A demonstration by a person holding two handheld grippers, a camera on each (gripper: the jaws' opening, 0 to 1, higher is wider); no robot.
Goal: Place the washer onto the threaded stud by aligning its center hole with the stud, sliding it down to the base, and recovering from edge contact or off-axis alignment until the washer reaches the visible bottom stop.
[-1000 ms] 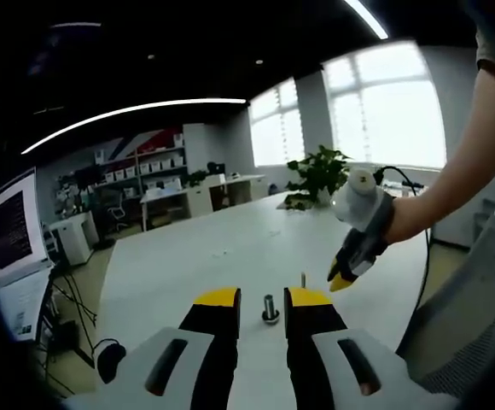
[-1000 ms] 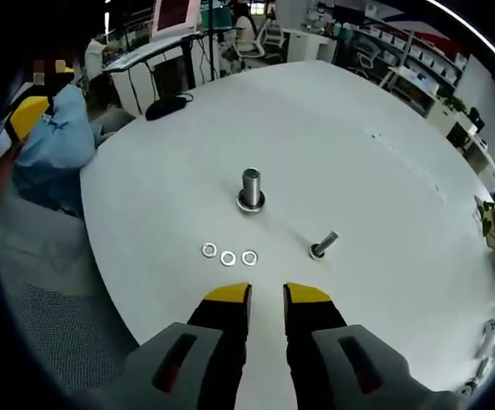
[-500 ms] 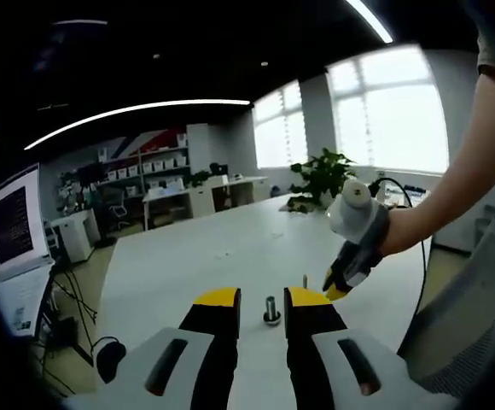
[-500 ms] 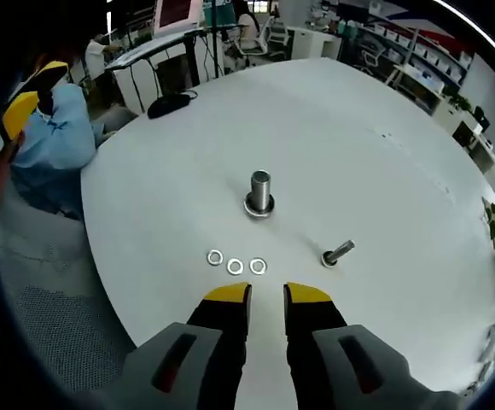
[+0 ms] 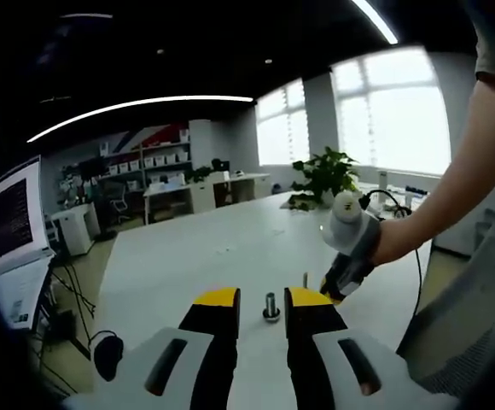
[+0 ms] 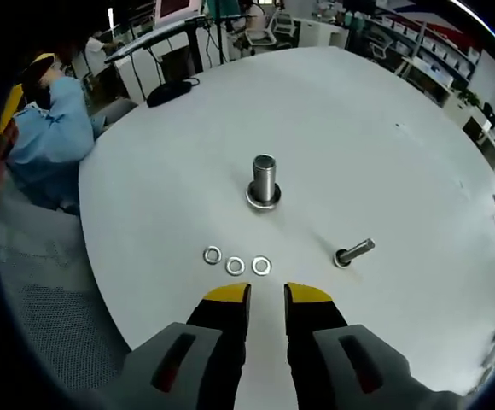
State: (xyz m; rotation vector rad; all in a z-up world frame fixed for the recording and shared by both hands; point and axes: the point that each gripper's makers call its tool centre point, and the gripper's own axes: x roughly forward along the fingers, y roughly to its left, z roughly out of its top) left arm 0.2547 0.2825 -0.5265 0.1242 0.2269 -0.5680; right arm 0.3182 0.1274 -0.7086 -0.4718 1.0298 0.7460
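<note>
So right gripper [image 6: 266, 295] is nearer: jaws slightly apart, empty, hovering just short of three flat silver washers [image 6: 235, 266], row lying between it and upright steel threaded stud [image 6: 264, 180]; left gripper [image 5: 262, 296] likewise apart, empty

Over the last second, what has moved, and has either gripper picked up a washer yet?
No washer picked up. The right gripper has dropped lower toward the table, seen from the left gripper view. Both grippers stay open and empty. The three washers, the thick stud and the thin stud lie as before; their shift in view is camera motion.
</note>
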